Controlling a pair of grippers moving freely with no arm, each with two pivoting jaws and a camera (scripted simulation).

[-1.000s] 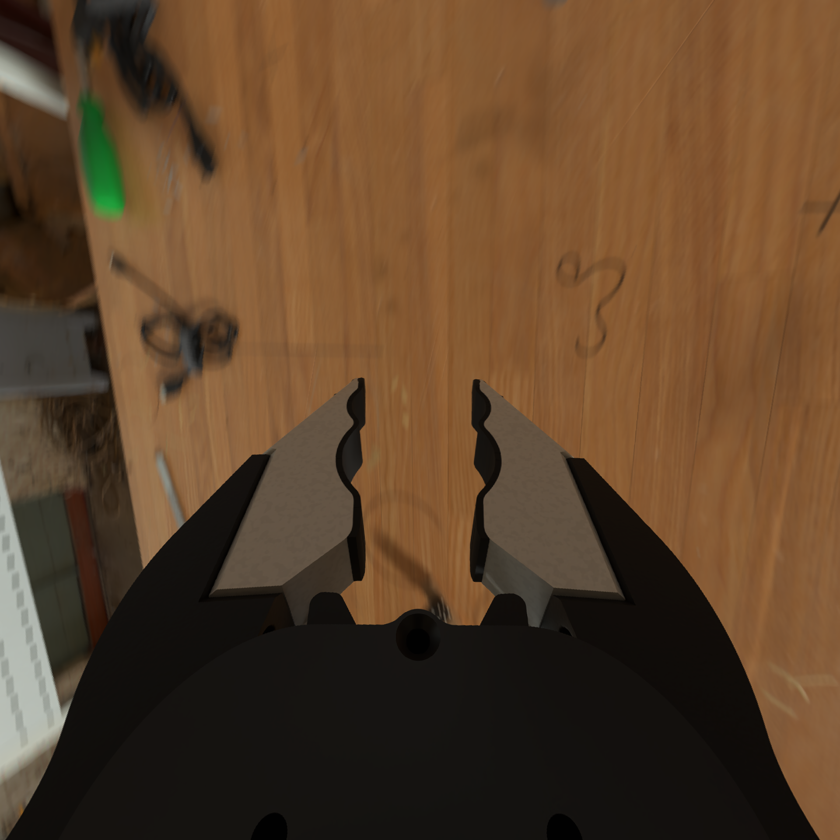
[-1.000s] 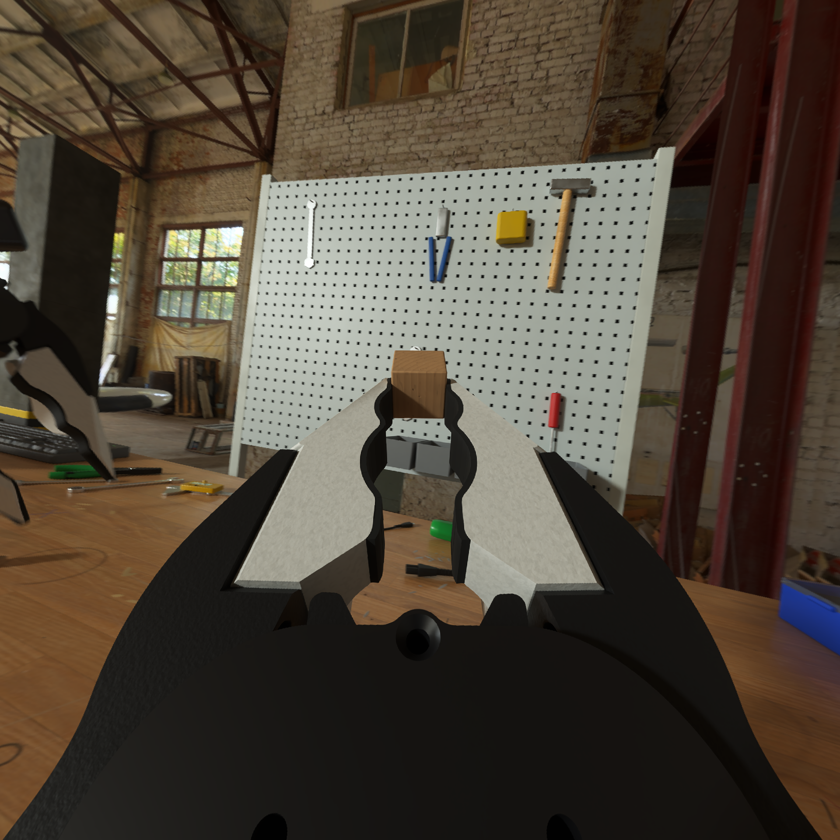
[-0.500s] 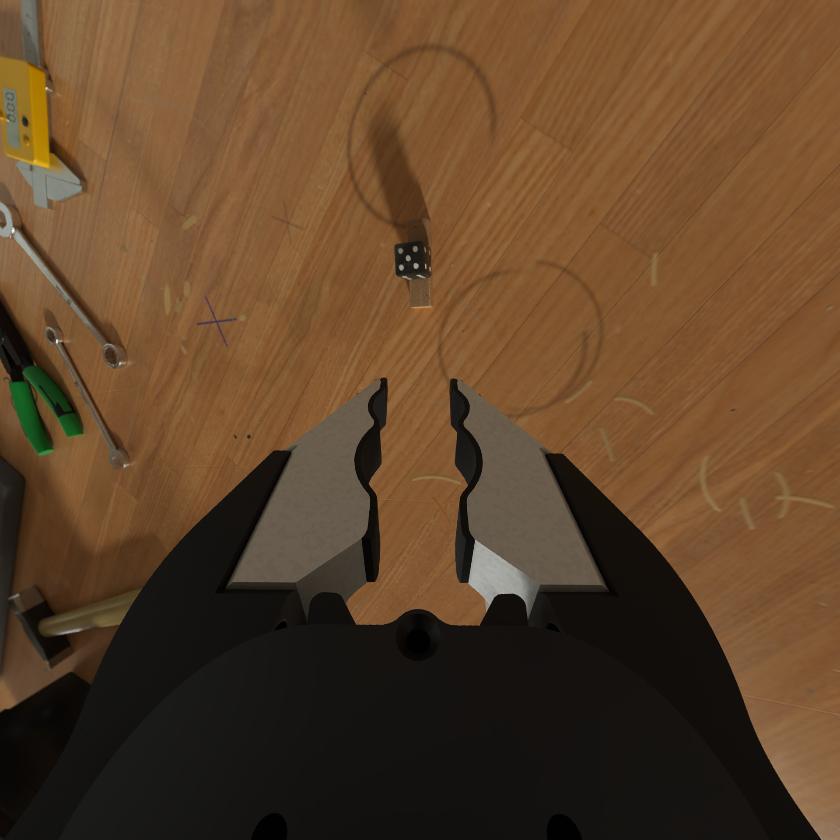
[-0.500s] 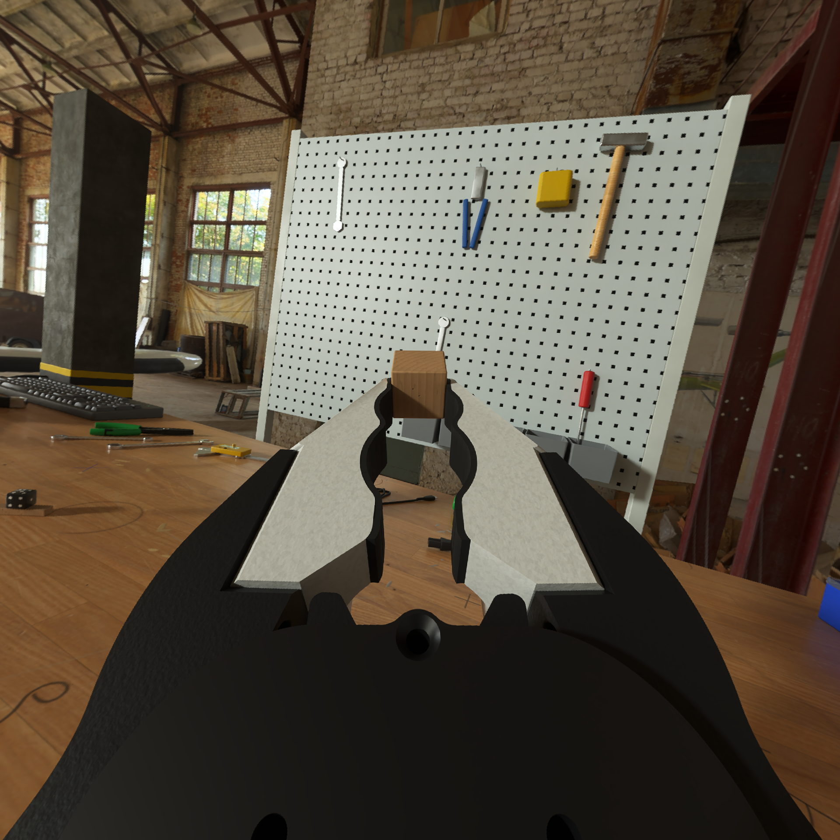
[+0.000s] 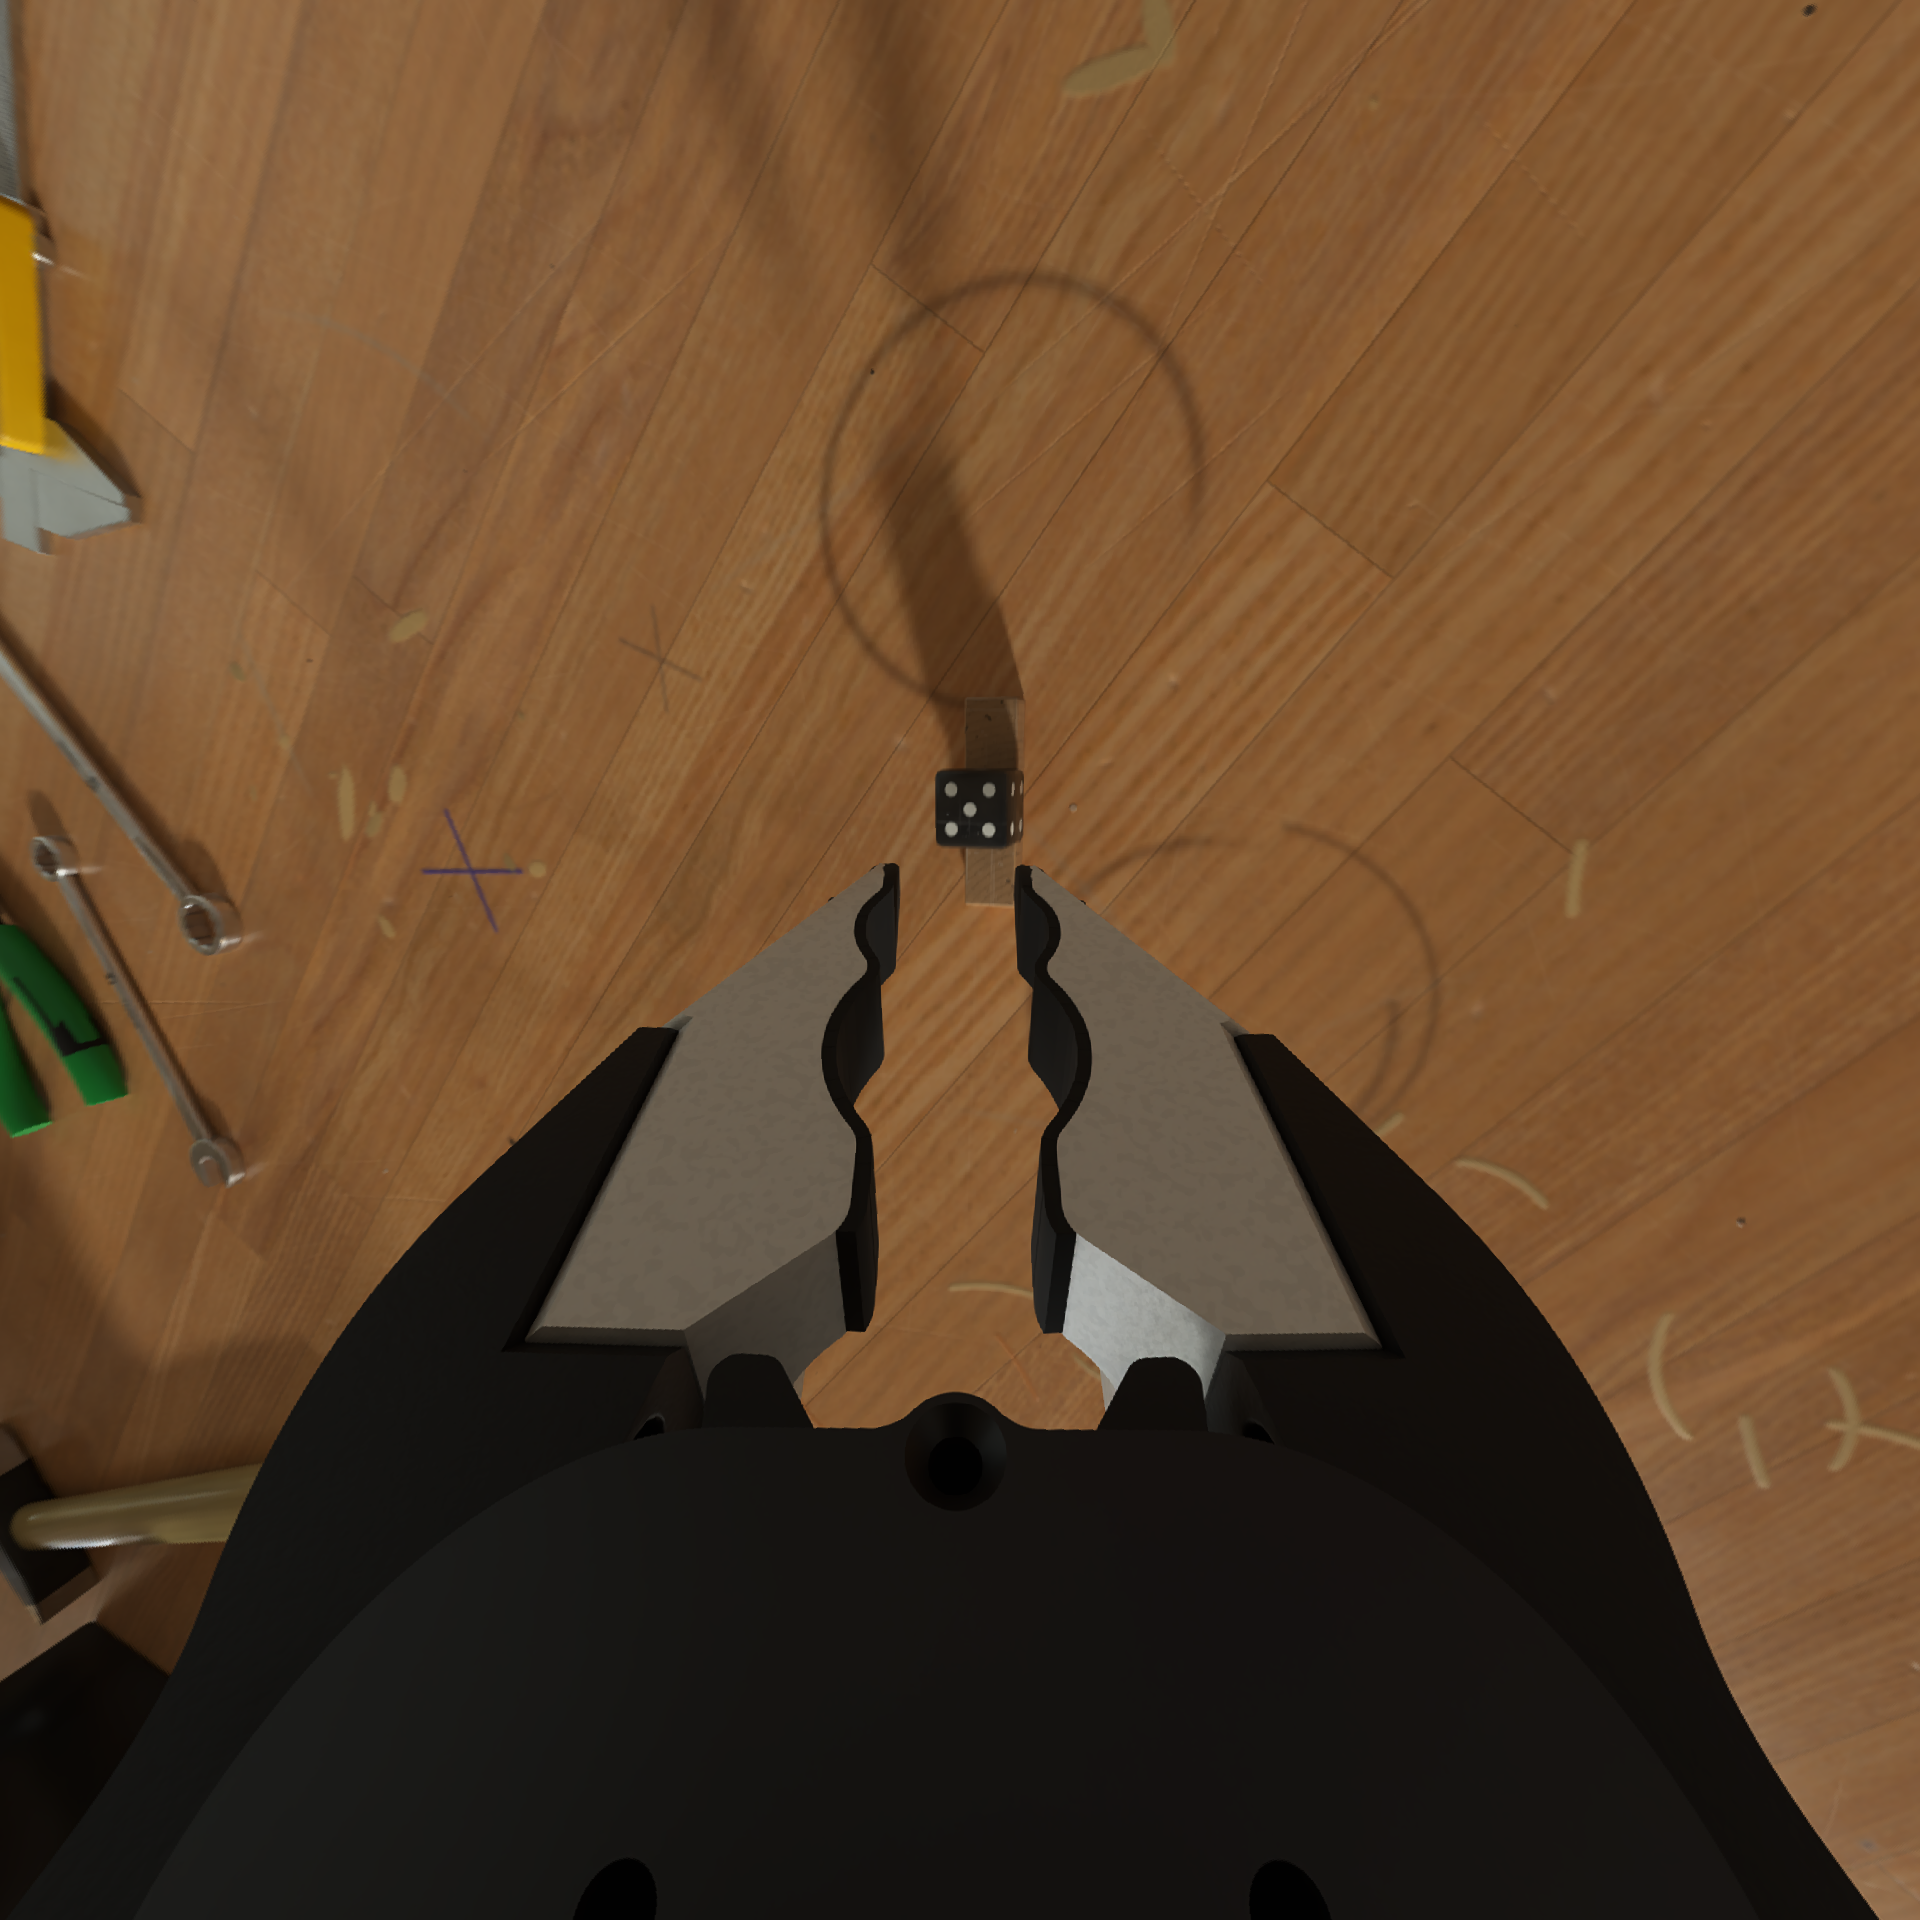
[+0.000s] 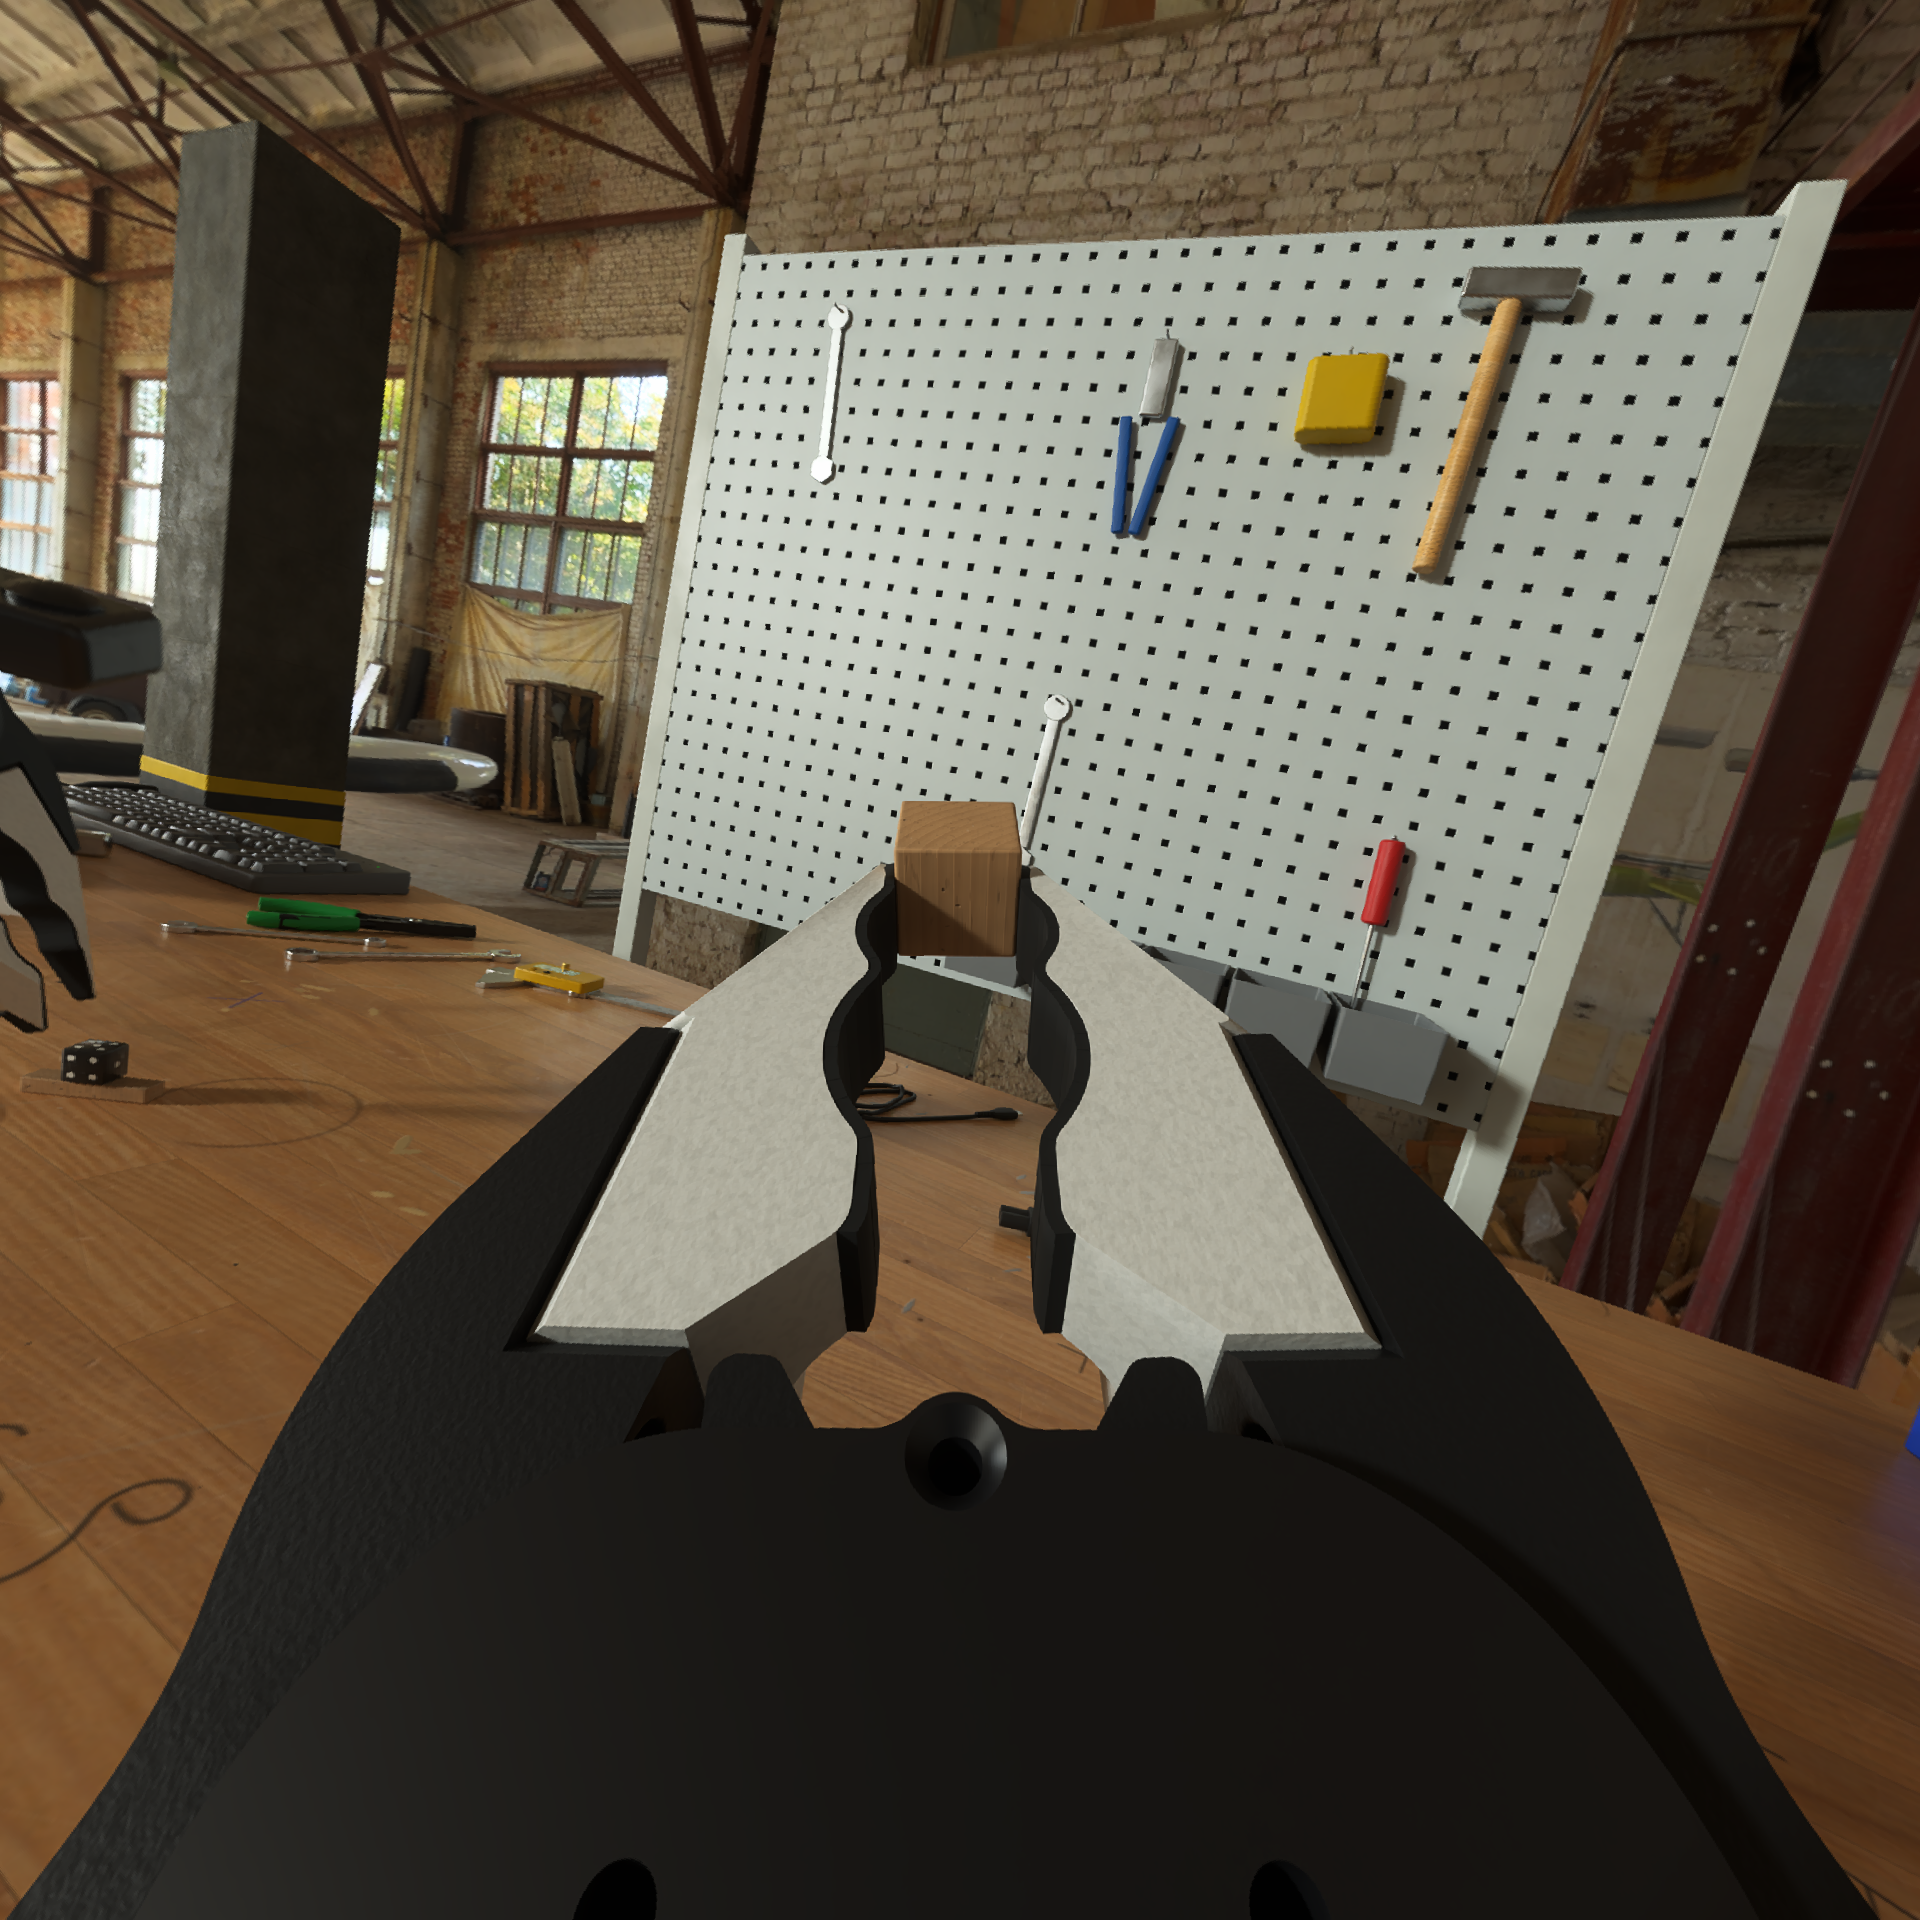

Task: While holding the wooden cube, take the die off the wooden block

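Observation:
A black die (image 5: 978, 808) with white dots sits on a thin flat wooden block (image 5: 992, 727) on the wooden table. My left gripper (image 5: 957, 883) is open and empty, pointing down, its fingertips above and just short of the die. In the right wrist view the die (image 6: 95, 1061) and block (image 6: 91, 1085) lie at the far left, with the left gripper's fingers (image 6: 42, 914) above them. My right gripper (image 6: 956, 894) is shut on the wooden cube (image 6: 956, 878) and holds it above the table.
Spanners (image 5: 125, 810), green-handled pliers (image 5: 52, 1039) and a yellow caliper (image 5: 21, 332) lie left of the die. A white pegboard (image 6: 1195, 644) with hanging tools and grey bins (image 6: 1382, 1049) stands at the back. A keyboard (image 6: 208, 842) lies at the far left.
My left gripper has swung over the table and come down toward the die, which now lies just past its fingertips. The right gripper has turned slightly, still holding the cube.

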